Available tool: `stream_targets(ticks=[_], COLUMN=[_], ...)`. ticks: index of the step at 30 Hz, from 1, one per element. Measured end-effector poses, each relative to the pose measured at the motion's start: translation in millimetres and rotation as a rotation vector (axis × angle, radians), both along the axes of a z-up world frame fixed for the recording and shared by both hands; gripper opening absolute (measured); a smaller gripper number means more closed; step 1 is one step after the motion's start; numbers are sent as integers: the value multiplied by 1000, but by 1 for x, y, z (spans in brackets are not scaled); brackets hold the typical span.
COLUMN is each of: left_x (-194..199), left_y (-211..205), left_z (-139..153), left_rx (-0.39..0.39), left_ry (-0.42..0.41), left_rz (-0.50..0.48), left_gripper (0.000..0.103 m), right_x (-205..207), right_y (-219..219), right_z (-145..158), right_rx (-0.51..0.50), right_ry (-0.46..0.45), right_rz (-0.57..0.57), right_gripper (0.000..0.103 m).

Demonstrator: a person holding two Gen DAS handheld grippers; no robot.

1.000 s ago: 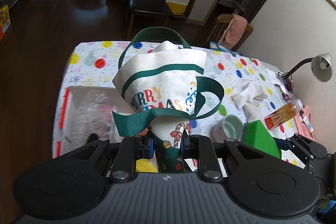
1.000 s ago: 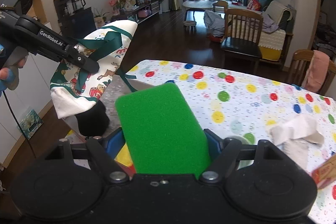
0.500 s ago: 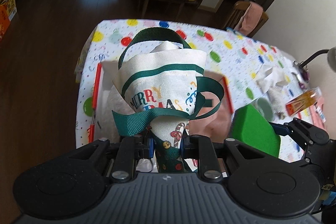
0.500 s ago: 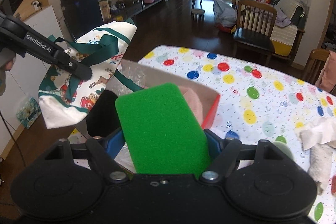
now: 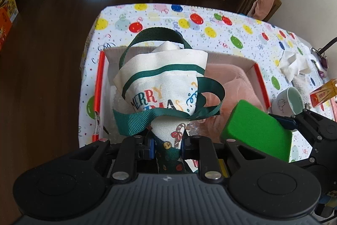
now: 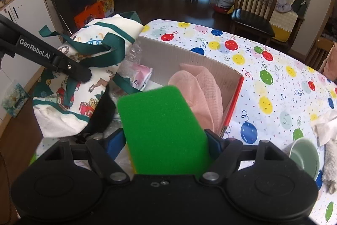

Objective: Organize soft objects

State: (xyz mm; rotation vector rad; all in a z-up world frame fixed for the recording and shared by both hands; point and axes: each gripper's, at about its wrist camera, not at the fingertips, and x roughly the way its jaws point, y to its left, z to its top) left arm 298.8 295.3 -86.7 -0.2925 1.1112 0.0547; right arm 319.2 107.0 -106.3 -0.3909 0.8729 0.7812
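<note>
Already in the box: a pink waffle-weave cloth lies bunched against the right side of the open cardboard box with red edges; a small pink-and-white packet and some clear bubble wrap lie at its left end.
Left gripper: jaws nearly closed, pinching the white canvas Christmas tote bag with green webbing handles by its lower end; the bag hangs over the left half of the box, not yet down in it.
Right gripper: jaws wide, clamped across a thick green foam sponge, held over the near right part of the box, just beside the pink cloth.
Progress: judged past halfway; two soft items are poised to go in.
Left to do: release both; a crumpled white cloth and something grey and fuzzy lie outside on the table.
Surface: a table under a white cloth with coloured balloon print; a pale green cup and an orange carton stand near the box.
Room: dark wood floor, wooden chairs, a sofa, low cabinets, big windows.
</note>
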Motion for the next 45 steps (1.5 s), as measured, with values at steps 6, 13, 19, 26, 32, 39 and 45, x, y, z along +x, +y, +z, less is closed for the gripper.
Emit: stream_targets(ticks=[6, 13, 19, 26, 32, 39, 45], left_x=[5, 10, 13, 11, 9, -2, -12], left_y=[-2, 2, 7, 4, 3, 2, -2], left_z=[-17, -32, -43, -46, -45, -34, -16], left_rx=[21, 66, 53, 74, 68, 55, 47], left_ry=[18, 22, 45, 36, 35, 11, -42], left_rz=[-13, 1, 9, 1, -4, -14, -24], left_gripper=[21, 21, 21, 22, 28, 35, 67], right_x=[-4, -13, -10, 1, -2, -8, -13], right_y=[12, 29, 28, 28, 26, 16, 4], right_z=[-11, -31, -39, -41, -39, -27, -9], right_rx=[-22, -81, -87, -78, -61, -19, 41], right_ry=[-10, -45, -18, 11, 12, 7, 15], right_rz=[1, 40, 22, -2, 17, 2, -17], right_gripper=[78, 77, 76, 78, 83, 89, 93])
